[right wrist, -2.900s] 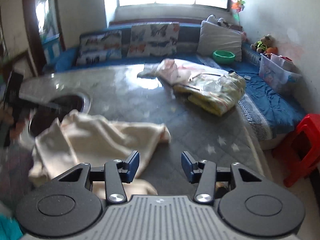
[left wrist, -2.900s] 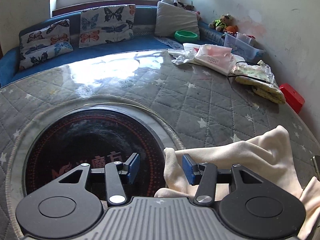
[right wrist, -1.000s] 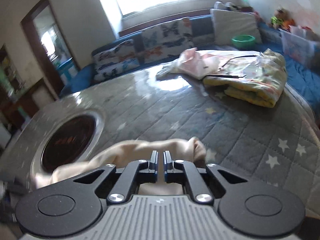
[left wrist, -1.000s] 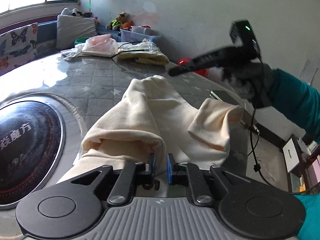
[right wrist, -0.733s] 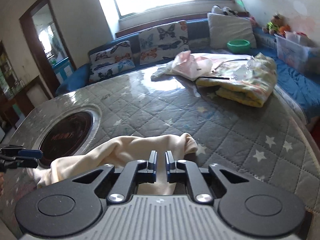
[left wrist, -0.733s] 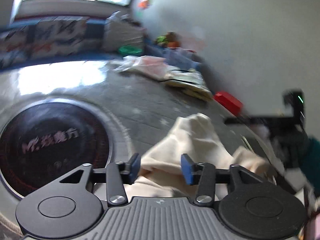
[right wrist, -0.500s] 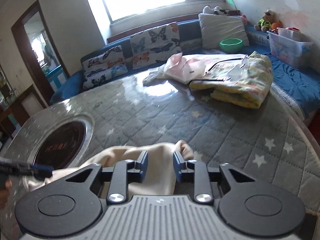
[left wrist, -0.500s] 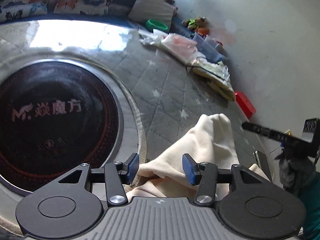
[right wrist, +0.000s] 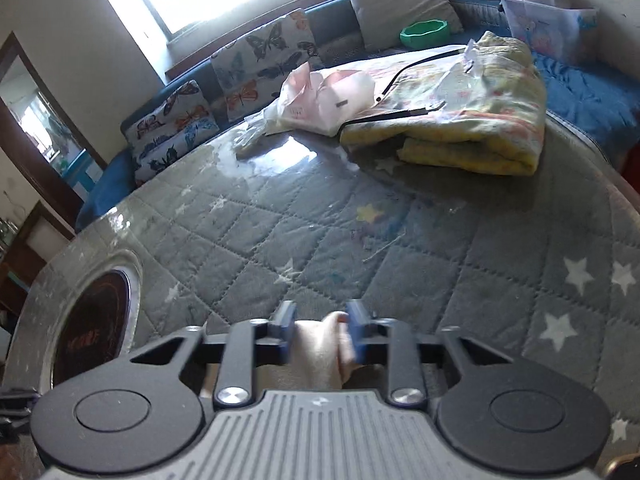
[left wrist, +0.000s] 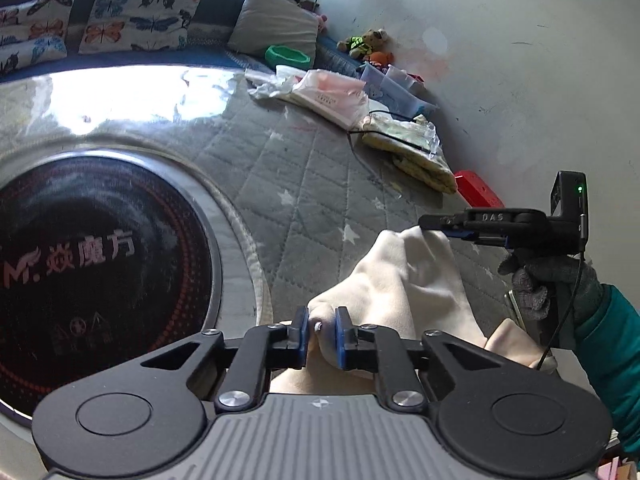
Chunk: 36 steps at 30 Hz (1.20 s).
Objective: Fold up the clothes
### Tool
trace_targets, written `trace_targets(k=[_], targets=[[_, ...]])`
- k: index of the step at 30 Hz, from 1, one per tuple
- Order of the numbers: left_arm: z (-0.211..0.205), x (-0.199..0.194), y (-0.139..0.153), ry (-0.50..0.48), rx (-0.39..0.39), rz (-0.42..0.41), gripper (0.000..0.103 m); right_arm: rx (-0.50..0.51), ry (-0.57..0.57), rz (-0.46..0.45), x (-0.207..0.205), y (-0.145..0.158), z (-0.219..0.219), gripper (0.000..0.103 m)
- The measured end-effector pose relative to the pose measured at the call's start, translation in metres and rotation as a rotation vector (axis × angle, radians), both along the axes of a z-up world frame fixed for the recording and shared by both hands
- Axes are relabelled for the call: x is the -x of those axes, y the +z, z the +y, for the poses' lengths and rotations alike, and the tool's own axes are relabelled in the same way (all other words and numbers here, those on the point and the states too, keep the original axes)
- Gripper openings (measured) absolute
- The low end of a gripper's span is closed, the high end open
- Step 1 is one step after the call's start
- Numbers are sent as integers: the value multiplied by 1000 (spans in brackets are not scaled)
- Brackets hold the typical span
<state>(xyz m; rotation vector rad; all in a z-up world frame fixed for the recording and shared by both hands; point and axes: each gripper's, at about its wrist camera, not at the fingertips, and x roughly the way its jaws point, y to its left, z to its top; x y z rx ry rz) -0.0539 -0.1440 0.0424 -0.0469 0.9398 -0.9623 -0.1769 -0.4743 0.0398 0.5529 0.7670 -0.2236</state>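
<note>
Pinching cream garment (left wrist: 404,276) | left gripper (left wrist: 321,334), right gripper (right wrist: 321,336) both narrow (on bunched edges) | quilted table (right wrist: 420,240)

Only readable stuff I could spot: the black round cooktop (left wrist: 80,264) in the table had a red "M." logo with Chinese characters 焱魔方, and the right gripper (left wrist: 444,227) had "DAS" stamped on its arm.

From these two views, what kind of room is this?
Probably a home living room: a blue sofa with butterfly cushions, a teddy bear, and a quilt-covered table.
</note>
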Motion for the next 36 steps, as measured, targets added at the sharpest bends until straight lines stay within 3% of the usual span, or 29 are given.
trace_targets(k=[2,7,8,10,11,15,18,19,20,25,31,36], targets=[[1,-3,8,13,28,-25,12,3,3,1,-2,0,2,1],[0,-8,31,21,83,-95,12,4,-6,1,-3,1,2,1],[-1,-7,34,17,91,-103,12,5,-8,0,-4,2,2,6],[-4,-6,39,7,106,-117,12,5,-11,0,-4,2,2,26],[-7,-4,42,2,111,-124,12,5,-13,0,-5,3,2,42],[-14,0,48,-20,114,-159,12,7,-20,0,-6,4,3,43],[-15,-2,49,-20,117,-162,12,12,-9,24,-13,-6,-3,34],[-15,-3,49,-20,117,-164,12,15,0,26,-13,-5,-2,25],[-15,-4,49,-17,115,-167,12,5,10,29,-14,-5,-1,10],[-13,-13,54,12,119,-175,12,13,35,-37,-5,9,9,7],[5,-14,76,50,195,-222,11,39,88,-247,40,43,19,7],[40,7,89,18,276,-307,11,79,173,-420,84,68,31,7]])
